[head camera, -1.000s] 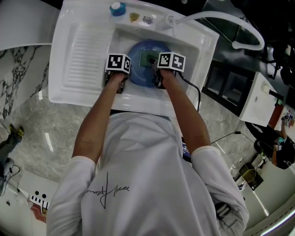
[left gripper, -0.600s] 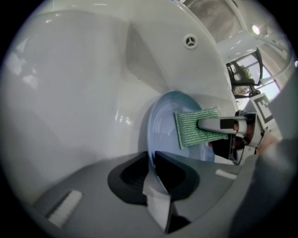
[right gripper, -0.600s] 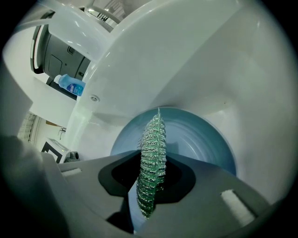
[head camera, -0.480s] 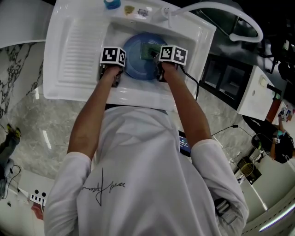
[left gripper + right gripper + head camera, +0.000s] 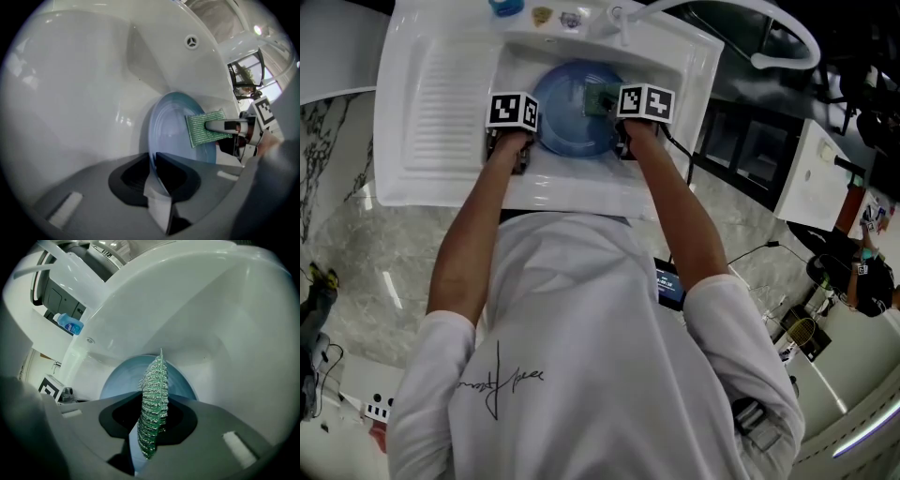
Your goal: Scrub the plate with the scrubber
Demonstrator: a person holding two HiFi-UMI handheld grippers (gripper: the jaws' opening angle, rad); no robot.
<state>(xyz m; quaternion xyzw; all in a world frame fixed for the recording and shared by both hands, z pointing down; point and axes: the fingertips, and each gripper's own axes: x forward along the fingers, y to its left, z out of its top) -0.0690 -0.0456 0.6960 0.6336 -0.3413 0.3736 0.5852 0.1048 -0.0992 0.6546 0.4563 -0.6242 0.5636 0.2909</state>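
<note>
Scrubbing looks well underway at the white sink (image 5: 441, 178): the left gripper (image 5: 157, 174) is clamped on the rim of the blue plate (image 5: 562, 127), steadying it down in the basin, while the right gripper (image 5: 152, 427) pinches the green scrubber (image 5: 153, 399) and lays it against the plate's face, toward the right side. No suds or grime show, so how clean it is, I can't say; I'd guess more passes remain.

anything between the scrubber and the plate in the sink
Nothing visible. The green scrubber, shut in the right gripper, lies over the blue plate face in the sink, seemingly touching it. The left gripper clamps the plate's near rim, clear of the scrubber.
</note>
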